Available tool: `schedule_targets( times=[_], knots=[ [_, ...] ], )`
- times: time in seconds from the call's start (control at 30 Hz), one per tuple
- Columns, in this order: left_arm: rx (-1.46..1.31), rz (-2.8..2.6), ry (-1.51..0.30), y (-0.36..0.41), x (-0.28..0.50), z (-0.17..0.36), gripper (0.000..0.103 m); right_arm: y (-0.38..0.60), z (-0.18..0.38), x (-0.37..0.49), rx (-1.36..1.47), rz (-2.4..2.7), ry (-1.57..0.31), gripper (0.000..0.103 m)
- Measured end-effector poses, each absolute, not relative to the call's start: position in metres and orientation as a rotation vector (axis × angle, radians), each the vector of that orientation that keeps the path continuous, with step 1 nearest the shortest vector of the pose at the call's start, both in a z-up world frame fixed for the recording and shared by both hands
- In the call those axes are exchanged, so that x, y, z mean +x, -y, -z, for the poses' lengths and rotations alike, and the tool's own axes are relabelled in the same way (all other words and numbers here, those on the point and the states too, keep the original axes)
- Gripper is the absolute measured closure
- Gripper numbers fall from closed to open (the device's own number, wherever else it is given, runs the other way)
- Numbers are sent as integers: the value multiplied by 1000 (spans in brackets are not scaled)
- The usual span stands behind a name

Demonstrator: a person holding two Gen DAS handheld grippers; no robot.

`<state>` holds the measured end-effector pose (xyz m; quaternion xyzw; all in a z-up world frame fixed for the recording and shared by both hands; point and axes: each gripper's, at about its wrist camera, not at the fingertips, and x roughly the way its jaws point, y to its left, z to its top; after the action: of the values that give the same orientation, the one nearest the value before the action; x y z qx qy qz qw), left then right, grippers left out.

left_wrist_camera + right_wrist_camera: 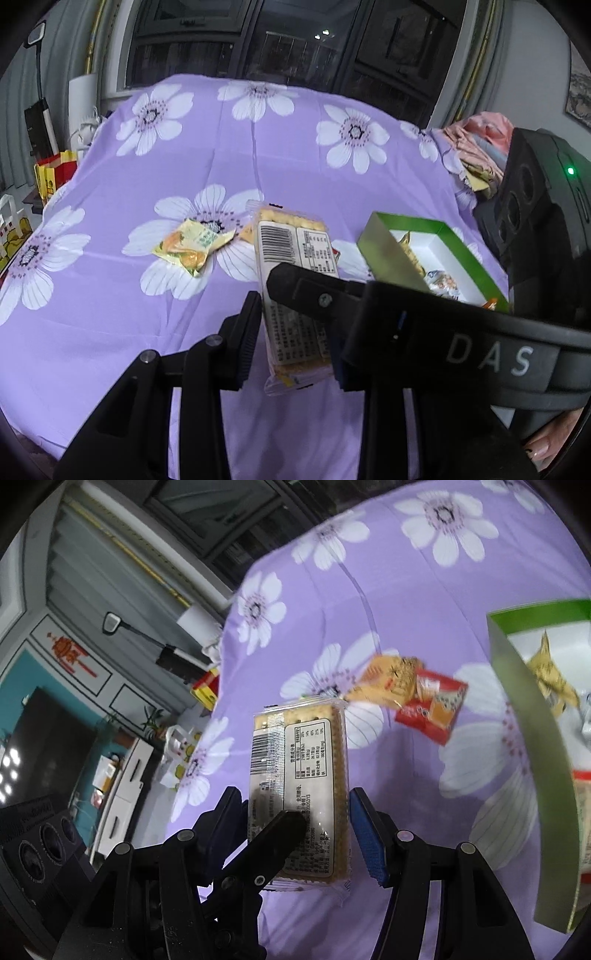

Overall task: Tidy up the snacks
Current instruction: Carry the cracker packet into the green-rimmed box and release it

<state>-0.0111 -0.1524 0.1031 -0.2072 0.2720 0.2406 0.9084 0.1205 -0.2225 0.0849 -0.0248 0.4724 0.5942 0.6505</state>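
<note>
Purple flowered bedsheet (147, 314) covers a bed under a dark window, and the snacks lie spread on it

Both grippers have the same cracker pack (299, 768). The left gripper (295, 321) has its fingers (251, 332) drawn in narrow, with the pads against the pack's sides. The right gripper (295, 801) stands somewhat wider, and its blue pad and black pad close on the pack's long edges. In each wrist view a finger of the other gripper lies across the printed label. Two grips on one long, slippery wrapper likely keep it from swinging or sliding out while it is carried, and the pack looks lifted clear of the sheet

Just right of the pack stands an open green box (391, 258) with a white inside. A few wrapped snacks already lie in it, so it seems to be where the pack is headed

On the sheet beyond, a yellow-green sachet (192, 247) rests to the left. An orange packet (384, 679) and a red packet (432, 709) overlap nearer the box. All three are unsorted
</note>
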Motion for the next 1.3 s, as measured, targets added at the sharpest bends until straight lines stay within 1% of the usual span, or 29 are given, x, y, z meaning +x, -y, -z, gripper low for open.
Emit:
schedule_targets(
  times=[0.27,0.57,1.03,1.3],
  knots=[
    [-464,-502,-522,161,-21,-114,71,232,-102,111,-55,-1357,-1019,40],
    [-433,-462,-495,175,-7,-124,71,249,-113,124,-20,-1331,-981,40],
    [-369,-303,-494,215,56,-138,71,302,-130,178,114,-1185,-922,40],
    [-326,-187,-528,240,101,-138,71,333,-132,215,183,-1080,-913,40]
  ],
)
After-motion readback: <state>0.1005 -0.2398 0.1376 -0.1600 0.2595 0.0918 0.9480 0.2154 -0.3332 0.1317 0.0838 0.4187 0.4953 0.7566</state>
